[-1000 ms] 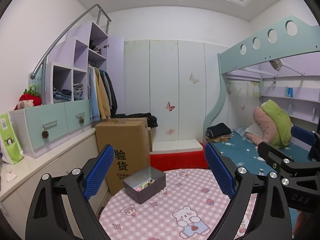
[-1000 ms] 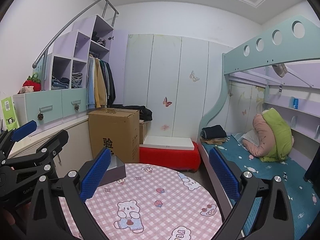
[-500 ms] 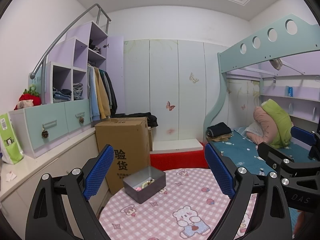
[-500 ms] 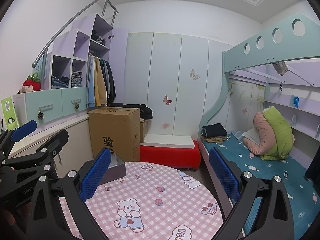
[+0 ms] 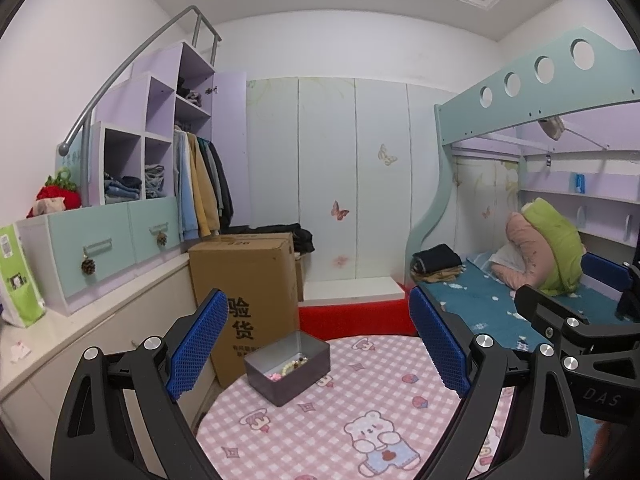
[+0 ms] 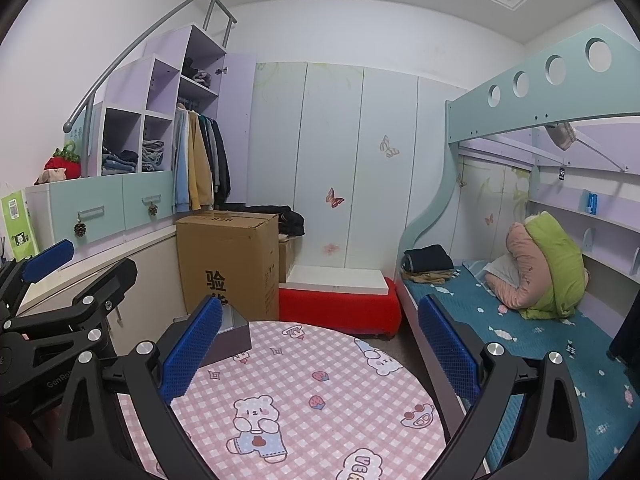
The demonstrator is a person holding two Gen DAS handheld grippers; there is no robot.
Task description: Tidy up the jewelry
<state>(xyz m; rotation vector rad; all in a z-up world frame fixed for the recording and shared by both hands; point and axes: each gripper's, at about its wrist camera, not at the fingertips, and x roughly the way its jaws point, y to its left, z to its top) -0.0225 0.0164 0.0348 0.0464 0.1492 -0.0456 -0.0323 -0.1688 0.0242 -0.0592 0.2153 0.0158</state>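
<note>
A grey open box (image 5: 288,366) stands near the far left edge of a round table with a pink checked cloth (image 5: 360,412). Beaded jewelry (image 5: 294,365) lies inside it. My left gripper (image 5: 320,344) is open and empty, held above the table short of the box. My right gripper (image 6: 320,352) is open and empty above the table's middle. In the right wrist view the box (image 6: 232,334) is partly hidden behind my left finger pad (image 6: 192,354). The left gripper's body (image 6: 60,312) shows at the left edge there.
A cardboard carton (image 5: 248,296) stands just behind the table on the left. A red platform (image 5: 356,316) lies beyond. A bunk bed (image 5: 520,312) runs along the right. Drawers and a counter (image 5: 100,248) line the left wall.
The right wrist view has shifted slightly upward. The left gripper and the box have not visibly moved.
</note>
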